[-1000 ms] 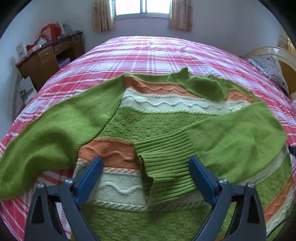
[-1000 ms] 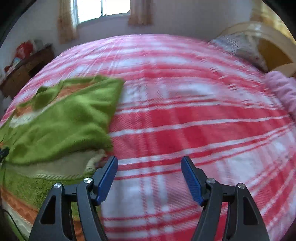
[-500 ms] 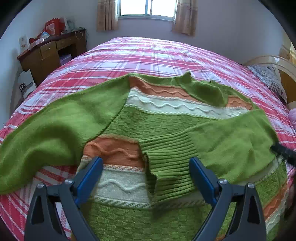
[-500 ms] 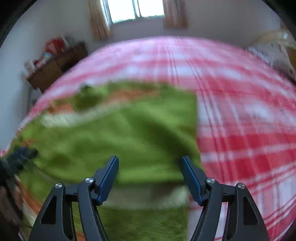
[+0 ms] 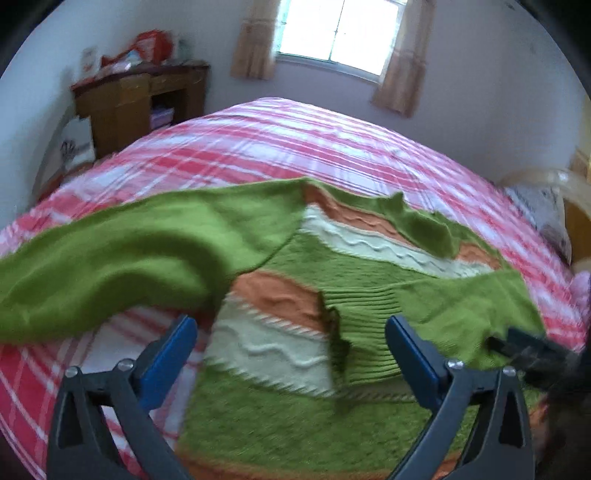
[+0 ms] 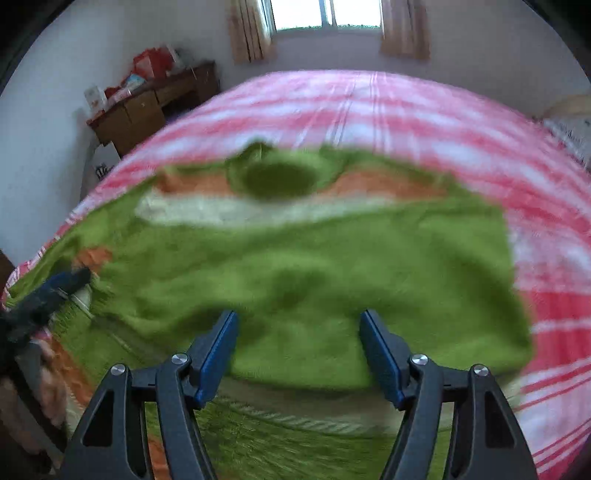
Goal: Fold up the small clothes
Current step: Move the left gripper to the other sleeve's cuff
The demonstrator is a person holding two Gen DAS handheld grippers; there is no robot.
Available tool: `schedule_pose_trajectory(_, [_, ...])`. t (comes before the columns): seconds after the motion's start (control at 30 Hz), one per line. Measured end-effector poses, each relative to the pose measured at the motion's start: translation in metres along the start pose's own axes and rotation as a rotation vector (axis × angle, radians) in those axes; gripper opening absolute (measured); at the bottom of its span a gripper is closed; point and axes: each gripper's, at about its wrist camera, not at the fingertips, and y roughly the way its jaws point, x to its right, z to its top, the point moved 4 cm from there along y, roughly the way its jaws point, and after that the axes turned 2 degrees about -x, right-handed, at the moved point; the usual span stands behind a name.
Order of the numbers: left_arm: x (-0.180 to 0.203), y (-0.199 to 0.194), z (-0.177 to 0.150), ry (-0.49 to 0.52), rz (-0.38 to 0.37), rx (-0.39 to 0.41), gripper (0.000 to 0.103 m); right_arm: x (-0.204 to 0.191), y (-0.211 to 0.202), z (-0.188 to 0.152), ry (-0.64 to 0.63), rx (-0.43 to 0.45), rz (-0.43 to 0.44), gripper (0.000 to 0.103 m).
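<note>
Bedroom, daylight from a curtained window (image 5: 341,35) at top centre; both views motion-blurred.

- Wooden desk (image 5: 138,101), upper left, cluttered on top.
- Bed (image 5: 295,147) with pink-and-red plaid sheet, filling mid-frame.
- Knit sweater (image 5: 280,317), green with orange and cream bands, lying flat on the bed at centre. One sleeve (image 5: 122,254) stretches out to the left edge of the left wrist view; the other sleeve, ribbed cuff (image 5: 365,325) at centre right, lies folded across the body.
- Left gripper (image 5: 291,354): jaws wide, holding nothing, above the sweater's lower half.
- Right gripper (image 6: 299,350): jaws wide, holding nothing, above the folded sleeve.

Step, as judged: fold in the outstretched sleeve. Advice: pinch near its cuff, lift low, lay it straight across the body, and smooth before releasing.
</note>
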Motion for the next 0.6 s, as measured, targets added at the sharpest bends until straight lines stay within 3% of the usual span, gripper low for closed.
schedule_pose_trajectory(0.13, [-0.018, -0.005, -0.002, -0.093, -0.012, 0.016, 0.103, -0.010, -0.004, -0.008, -0.056, -0.008, -0.041, 0.070])
schedule_pose_trajectory(0.2, [-0.019, -0.007, -0.004, -0.093, 0.002, 0.016, 0.103, -0.010, -0.006, -0.013, -0.078, -0.010, -0.046, 0.070])
schedule_pose_trajectory(0.4, [-0.025, -0.025, -0.015, 0.019, 0.135, 0.000, 0.103, -0.009, -0.006, -0.014, -0.064, 0.019, -0.033, 0.070])
schedule_pose_trajectory(0.6, [-0.065, -0.051, -0.029, 0.075, 0.231, 0.005, 0.103, -0.008, -0.008, -0.016, -0.056, 0.032, -0.023, 0.070])
